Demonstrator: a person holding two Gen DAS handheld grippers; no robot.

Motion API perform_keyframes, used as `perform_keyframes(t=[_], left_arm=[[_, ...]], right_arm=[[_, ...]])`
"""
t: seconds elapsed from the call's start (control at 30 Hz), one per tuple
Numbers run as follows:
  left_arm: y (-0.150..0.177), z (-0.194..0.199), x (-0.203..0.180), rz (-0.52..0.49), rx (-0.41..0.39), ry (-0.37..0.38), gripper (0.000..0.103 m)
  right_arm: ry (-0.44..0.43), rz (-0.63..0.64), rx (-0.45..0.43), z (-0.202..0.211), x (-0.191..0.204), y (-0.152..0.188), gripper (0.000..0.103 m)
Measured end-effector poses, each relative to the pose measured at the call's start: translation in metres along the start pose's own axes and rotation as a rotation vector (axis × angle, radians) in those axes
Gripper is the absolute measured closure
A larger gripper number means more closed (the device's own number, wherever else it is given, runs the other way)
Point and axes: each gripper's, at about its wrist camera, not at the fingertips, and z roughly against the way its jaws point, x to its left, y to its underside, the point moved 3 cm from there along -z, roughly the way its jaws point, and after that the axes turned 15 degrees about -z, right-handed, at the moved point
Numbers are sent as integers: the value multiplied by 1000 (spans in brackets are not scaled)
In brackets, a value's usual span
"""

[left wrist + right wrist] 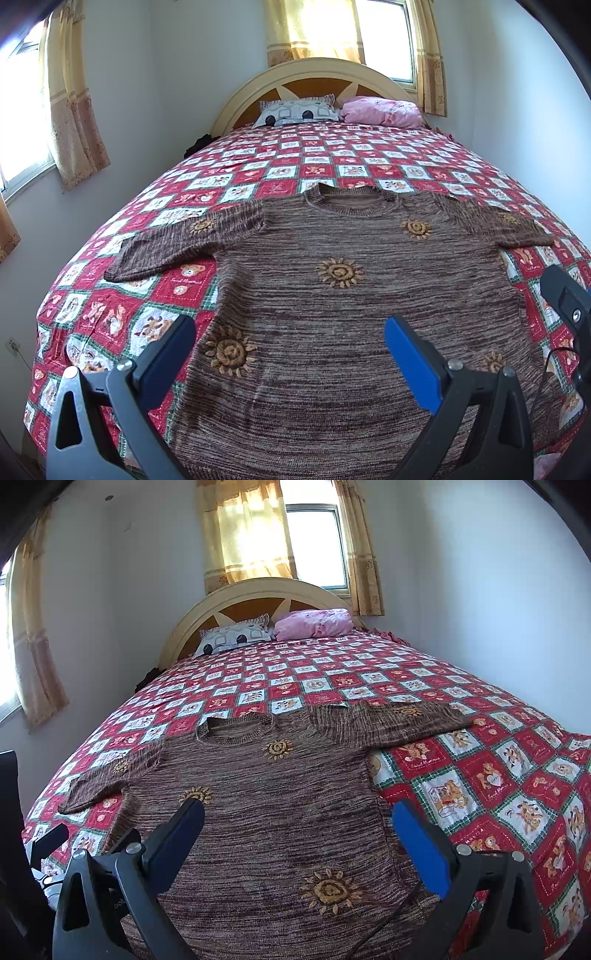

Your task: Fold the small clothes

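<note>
Brown knit sweater [332,295] flat on checked quilt [110,314], left tongs [290,332] apart, right tongs [297,816] apart

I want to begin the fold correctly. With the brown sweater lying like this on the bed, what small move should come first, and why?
Probably lower the left hand-held gripper to the left sleeve and pinch its cuff. The sweater lies flat and spread on the quilt, both sleeves out, nothing folded yet. Both grippers, the right hand-held gripper too, are open and hold nothing, so a sleeve seems the natural start.
</note>
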Motion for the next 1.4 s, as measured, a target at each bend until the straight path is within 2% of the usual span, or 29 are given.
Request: perform_keyframes(t=[1.4], left_arm=[[2,0,-2,-12,6,3,0]], right_arm=[[6,12,46,-8,2,8,1]])
